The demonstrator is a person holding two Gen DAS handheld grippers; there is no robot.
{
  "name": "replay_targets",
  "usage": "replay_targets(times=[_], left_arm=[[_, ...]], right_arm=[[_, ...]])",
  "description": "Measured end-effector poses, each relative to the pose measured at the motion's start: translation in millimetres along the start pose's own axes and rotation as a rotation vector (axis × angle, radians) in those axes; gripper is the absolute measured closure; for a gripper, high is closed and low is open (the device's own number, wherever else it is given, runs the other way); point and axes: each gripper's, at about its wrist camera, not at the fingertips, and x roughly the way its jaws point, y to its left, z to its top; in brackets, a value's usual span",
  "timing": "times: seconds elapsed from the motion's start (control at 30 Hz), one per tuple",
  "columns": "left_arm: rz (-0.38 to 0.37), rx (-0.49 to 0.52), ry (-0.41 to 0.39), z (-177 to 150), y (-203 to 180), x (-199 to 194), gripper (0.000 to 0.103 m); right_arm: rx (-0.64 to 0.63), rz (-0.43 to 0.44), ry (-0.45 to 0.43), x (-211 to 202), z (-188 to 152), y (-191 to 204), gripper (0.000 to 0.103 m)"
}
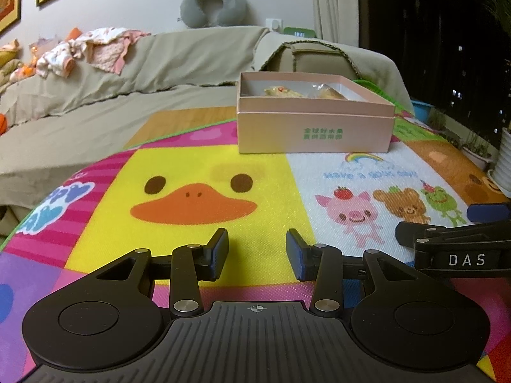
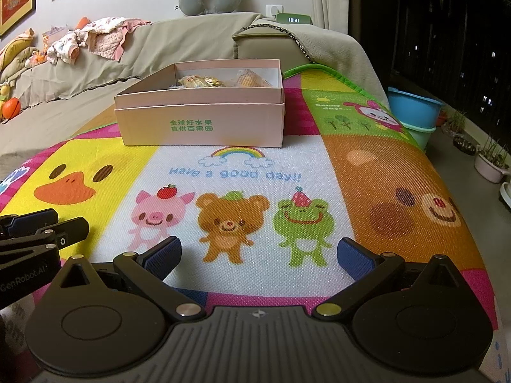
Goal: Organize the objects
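Observation:
An open pink cardboard box (image 1: 314,124) (image 2: 201,124) with green print stands at the far side of a colourful cartoon play mat (image 1: 191,172) (image 2: 249,166). Several wrapped snacks (image 1: 284,92) (image 2: 220,80) lie inside it. My left gripper (image 1: 257,252) hovers low over the yellow duck panel, well short of the box, jaws half apart with nothing between them. My right gripper (image 2: 258,255) stands wide open over the bear and frog picture, also empty. Each gripper shows at the other view's edge: the right gripper (image 1: 460,239) and the left gripper (image 2: 38,233).
A sofa (image 1: 143,73) under a grey-green cover runs behind the mat, with baby clothes (image 1: 92,49) and a neck pillow (image 1: 212,6) on it. Stacked blue basins (image 2: 415,111) and plant pots (image 2: 491,162) stand on the floor at the right, beside a dark window.

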Motion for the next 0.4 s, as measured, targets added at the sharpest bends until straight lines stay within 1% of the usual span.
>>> replay_targets(times=[0.4], left_arm=[[-0.006,0.002,0.001,-0.7,1.9,-1.7,0.059]], right_arm=[[0.003,-0.002,0.000,-1.2,-0.6,0.6,0.000]])
